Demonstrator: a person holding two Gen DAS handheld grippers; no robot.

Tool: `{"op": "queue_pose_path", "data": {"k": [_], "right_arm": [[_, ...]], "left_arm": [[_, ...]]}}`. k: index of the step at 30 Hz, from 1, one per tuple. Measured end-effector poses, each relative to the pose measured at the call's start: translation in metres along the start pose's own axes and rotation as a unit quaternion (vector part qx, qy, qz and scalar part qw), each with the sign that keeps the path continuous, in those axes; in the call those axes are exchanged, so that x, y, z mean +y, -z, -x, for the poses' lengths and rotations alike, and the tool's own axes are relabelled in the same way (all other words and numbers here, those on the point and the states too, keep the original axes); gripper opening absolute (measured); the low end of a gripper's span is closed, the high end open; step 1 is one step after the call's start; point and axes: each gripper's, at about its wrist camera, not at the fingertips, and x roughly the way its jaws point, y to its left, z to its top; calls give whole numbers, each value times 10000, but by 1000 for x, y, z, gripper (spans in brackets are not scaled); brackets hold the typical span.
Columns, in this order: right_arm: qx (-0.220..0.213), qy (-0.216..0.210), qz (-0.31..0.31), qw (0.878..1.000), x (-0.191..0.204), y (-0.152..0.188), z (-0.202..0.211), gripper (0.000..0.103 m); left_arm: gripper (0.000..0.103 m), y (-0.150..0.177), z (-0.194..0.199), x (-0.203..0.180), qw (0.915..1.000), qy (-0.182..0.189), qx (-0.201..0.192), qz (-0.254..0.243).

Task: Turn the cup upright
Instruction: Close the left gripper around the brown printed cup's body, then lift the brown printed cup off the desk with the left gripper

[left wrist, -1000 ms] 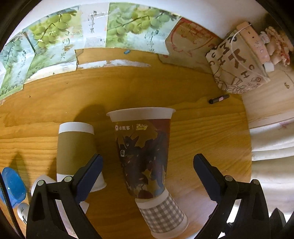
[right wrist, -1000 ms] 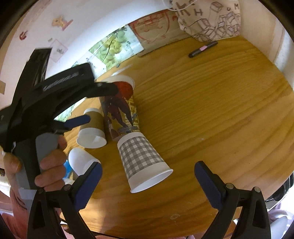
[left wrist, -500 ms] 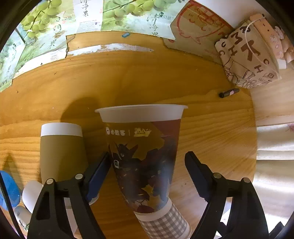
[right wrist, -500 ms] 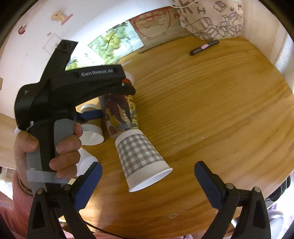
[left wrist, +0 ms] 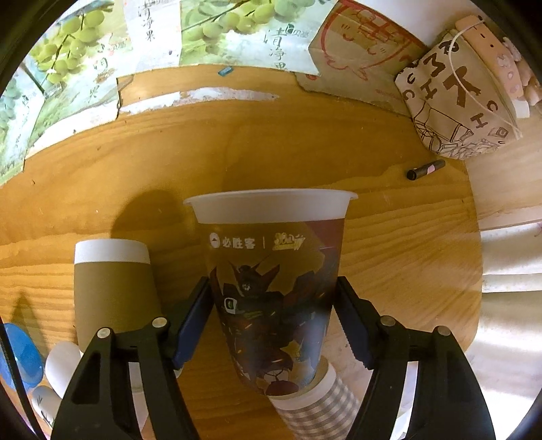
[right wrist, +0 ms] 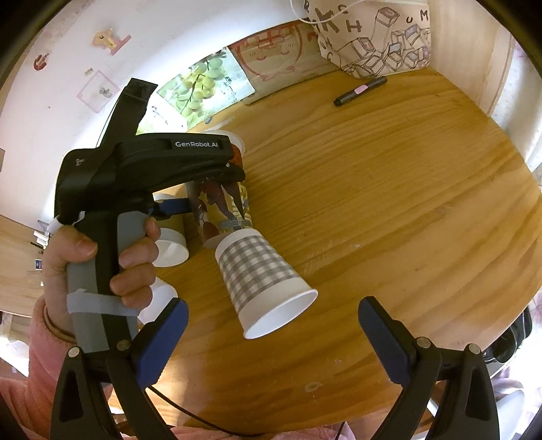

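A tall printed plastic cup (left wrist: 271, 287) lies on its side on the round wooden table (left wrist: 389, 237), rim pointing away. My left gripper (left wrist: 272, 318) is shut on its body, a blue pad on each side. In the right wrist view the same cup (right wrist: 220, 206) sits under the left gripper. A grey checked paper cup (right wrist: 257, 270) lies on its side against the printed cup's base, mouth toward the camera; it also shows in the left wrist view (left wrist: 315, 406). My right gripper (right wrist: 271, 335) is open and empty, just short of the checked cup.
A brown paper cup (left wrist: 111, 287) lies beside the printed cup on the left, with white cups (left wrist: 61, 369) and a blue object (left wrist: 17, 355) further left. A black marker (left wrist: 425, 169) and a printed bag (left wrist: 457, 101) lie at the far right. Cardboard boxes (left wrist: 220, 30) line the back edge.
My left gripper has moved forward over the printed cup and its jaws have closed onto the cup's sides. The right gripper has stayed open and nearly still.
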Motion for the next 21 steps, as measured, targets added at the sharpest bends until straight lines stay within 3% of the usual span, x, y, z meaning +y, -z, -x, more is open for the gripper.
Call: {"op": "queue_pose_path", "data": {"k": [11,21], "right_arm": [[-44,42,40,10000,-1,14,13,101],[-263,48,429,9987,10,34,35,101]], "left_arm": [[74,3,25,-13,9987,70,-342,-375],[74,37,73,-22,9955,201,-771,-506]]}}
